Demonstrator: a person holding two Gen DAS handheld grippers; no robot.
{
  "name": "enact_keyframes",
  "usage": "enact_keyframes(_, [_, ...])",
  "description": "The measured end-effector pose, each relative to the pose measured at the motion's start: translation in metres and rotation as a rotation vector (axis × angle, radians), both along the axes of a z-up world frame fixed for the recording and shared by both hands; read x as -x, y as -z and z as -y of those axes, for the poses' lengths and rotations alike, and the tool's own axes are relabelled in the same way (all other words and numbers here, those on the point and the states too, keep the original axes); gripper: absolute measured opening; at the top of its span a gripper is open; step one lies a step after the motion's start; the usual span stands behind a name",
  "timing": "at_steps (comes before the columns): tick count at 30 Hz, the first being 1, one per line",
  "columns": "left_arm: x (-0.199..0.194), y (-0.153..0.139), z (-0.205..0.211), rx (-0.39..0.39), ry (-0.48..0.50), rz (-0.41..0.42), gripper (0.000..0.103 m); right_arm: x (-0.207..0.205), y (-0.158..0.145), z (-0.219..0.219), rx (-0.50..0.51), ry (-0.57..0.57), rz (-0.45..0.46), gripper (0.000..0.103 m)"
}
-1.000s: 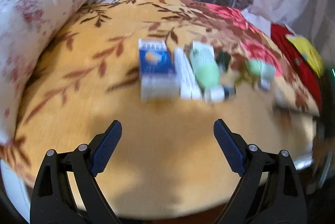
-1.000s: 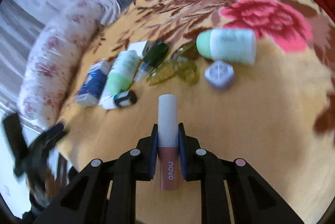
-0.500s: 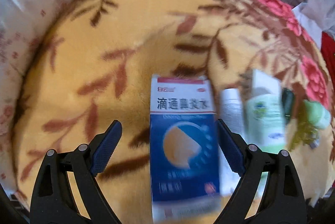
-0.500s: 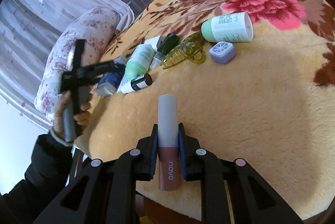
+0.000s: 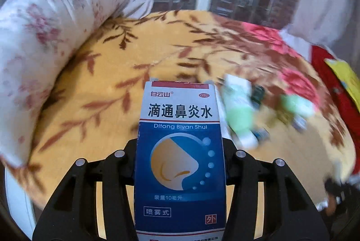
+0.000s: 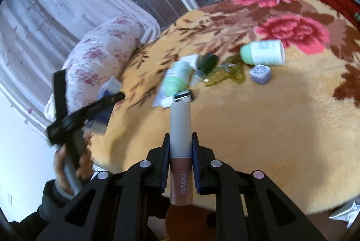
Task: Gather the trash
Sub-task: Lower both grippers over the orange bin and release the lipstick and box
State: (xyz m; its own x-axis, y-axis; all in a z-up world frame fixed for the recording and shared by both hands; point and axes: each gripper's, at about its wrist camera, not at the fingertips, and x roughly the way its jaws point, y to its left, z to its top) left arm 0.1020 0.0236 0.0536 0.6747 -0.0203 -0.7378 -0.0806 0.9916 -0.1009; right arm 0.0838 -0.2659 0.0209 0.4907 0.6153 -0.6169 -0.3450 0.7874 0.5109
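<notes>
Left claw (image 5: pixel 180 160) clamps blue medicine box (image 5: pixel 180 151); right claw (image 6: pixel 180 157) pinches lip-gloss tube (image 6: pixel 180 146).

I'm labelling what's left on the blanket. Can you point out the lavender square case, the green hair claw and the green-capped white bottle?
lavender square case (image 6: pixel 260 74), right wrist view, on its top face.
green hair claw (image 6: pixel 231 74), right wrist view, on its translucent teeth.
green-capped white bottle (image 6: pixel 266 53), right wrist view, on its white label.
</notes>
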Motion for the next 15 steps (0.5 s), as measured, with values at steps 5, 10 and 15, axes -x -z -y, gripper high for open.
enact_keyframes(5, [0.093, -0.012, 0.019, -0.088, 0.052, 0.082, 0.049, 0.051, -0.012, -0.016, 0.015, -0.016, 0.056, 0.018])
enact_keyframes(10, [0.152, 0.014, 0.029, -0.088, 0.071, 0.092, 0.049, 0.103, 0.003, -0.034, 0.074, -0.027, 0.087, 0.017])
enact_keyframes(15, [0.165, 0.071, 0.040, -0.070, 0.131, -0.012, 0.049, 0.135, 0.037, -0.047, 0.125, -0.035, 0.059, 0.018])
